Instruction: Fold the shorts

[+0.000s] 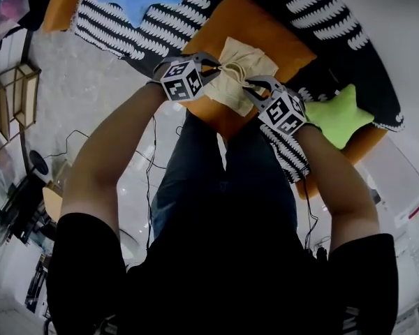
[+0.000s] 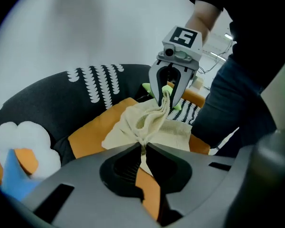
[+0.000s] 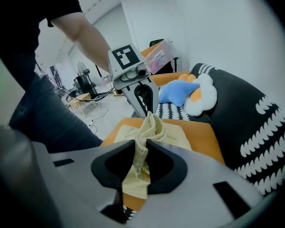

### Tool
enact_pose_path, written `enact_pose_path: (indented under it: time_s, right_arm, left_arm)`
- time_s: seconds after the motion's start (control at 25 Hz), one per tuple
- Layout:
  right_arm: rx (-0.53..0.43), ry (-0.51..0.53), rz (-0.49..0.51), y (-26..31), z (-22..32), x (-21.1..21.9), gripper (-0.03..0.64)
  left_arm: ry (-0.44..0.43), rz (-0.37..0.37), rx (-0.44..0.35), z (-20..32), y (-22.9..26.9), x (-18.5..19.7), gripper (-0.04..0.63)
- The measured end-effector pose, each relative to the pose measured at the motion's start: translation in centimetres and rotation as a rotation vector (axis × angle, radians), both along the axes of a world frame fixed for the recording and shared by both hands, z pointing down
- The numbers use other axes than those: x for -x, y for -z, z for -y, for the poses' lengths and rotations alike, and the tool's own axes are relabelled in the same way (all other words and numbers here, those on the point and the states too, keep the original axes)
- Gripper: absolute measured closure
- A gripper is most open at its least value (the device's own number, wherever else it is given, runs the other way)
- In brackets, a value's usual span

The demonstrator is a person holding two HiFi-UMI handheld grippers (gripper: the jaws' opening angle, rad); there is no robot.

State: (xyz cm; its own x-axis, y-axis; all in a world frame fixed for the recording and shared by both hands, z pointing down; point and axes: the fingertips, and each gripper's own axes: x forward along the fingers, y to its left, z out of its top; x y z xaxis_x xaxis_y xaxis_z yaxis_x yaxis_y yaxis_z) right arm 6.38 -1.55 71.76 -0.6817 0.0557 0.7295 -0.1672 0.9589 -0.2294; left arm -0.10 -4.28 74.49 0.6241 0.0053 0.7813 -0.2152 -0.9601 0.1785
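You are holding the cream shorts [image 1: 246, 67] on the orange cushion [image 1: 272, 30], your left gripper [image 1: 211, 70] clamping bunched cloth at nine o'clock and your right gripper [image 1: 254, 89] clamping it at four. They are looking light and limp (probably sagging between grips), so pinch at hem corners.

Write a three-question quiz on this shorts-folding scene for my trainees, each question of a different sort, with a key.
1. True or false: the left hand-held gripper and the right hand-held gripper are both shut on the shorts.
2. What lies under the shorts? A) orange cushion B) bare floor C) wooden table
3. Fill in: in the head view, the star-shaped pillow near the right hand-held gripper is ____ in colour.
Key: 1 true; 2 A; 3 green.
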Motion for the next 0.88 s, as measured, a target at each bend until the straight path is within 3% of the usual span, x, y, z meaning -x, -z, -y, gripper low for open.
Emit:
enact_pose_path:
  time_s: [0.24,0.4,0.64,0.88]
  right_arm:
    - [-0.053,0.095,-0.052,-1.9,-3.7,0.7,0.545]
    - [-0.082,0.164,-0.089,-3.6,-6.0,1.3,0.545]
    - [-0.127,0.269,-0.138,-5.6,-9.0,1.9,0.545]
    - [-0.118,0.286,-0.195,-7.6,-10.9,2.4,0.538]
  left_arm:
    - [-0.102,0.050,-0.107,-3.2,-1.1,0.6,0.551]
    - [-0.132,0.070,-0.131,-5.5,-1.8,1.2,0.551]
    - [-0.120,0.089,-0.104,-8.1,-3.4,1.7,0.551]
    - [-0.057,0.087,-0.019,-9.5,-4.7,2.3,0.542]
